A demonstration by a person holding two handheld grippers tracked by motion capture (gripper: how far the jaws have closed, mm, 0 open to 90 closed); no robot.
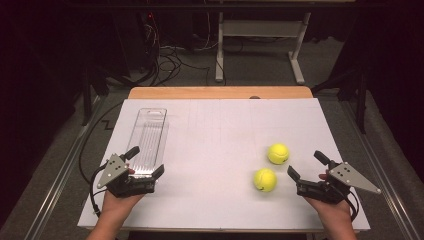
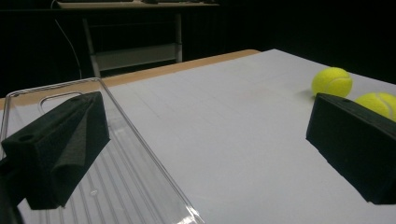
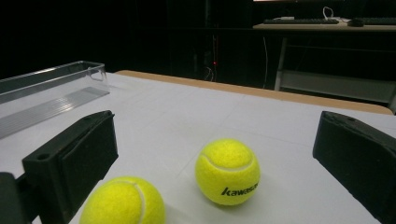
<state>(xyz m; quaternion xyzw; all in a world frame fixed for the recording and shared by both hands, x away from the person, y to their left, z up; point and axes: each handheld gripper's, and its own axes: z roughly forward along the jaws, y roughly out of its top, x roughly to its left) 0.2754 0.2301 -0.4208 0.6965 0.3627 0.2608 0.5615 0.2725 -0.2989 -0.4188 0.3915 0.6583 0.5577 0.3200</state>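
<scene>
Two yellow tennis balls lie on the white sheet at the right, one farther [image 1: 278, 153] and one nearer [image 1: 264, 179]. A clear plastic tray [image 1: 147, 135] lies lengthwise at the left. My left gripper [image 1: 147, 161] is open at the tray's near end, one jaw over the tray [image 2: 116, 177] and the other over the sheet. My right gripper [image 1: 306, 165] is open just right of the balls, holding nothing. In the right gripper view the gripper [image 3: 217, 121] frames both balls, one ahead between the jaws [image 3: 227, 171] and one by the left jaw [image 3: 123, 201]. From the left gripper [image 2: 205, 107] the balls [image 2: 332, 81] show far right.
The white sheet [image 1: 225, 130] covers the table, with a wooden edge [image 1: 220, 92] at the far side. Beyond stand a desk frame [image 1: 260, 30] and floor cables [image 1: 170, 60]. The tray [image 3: 51, 93] is far left in the right gripper view.
</scene>
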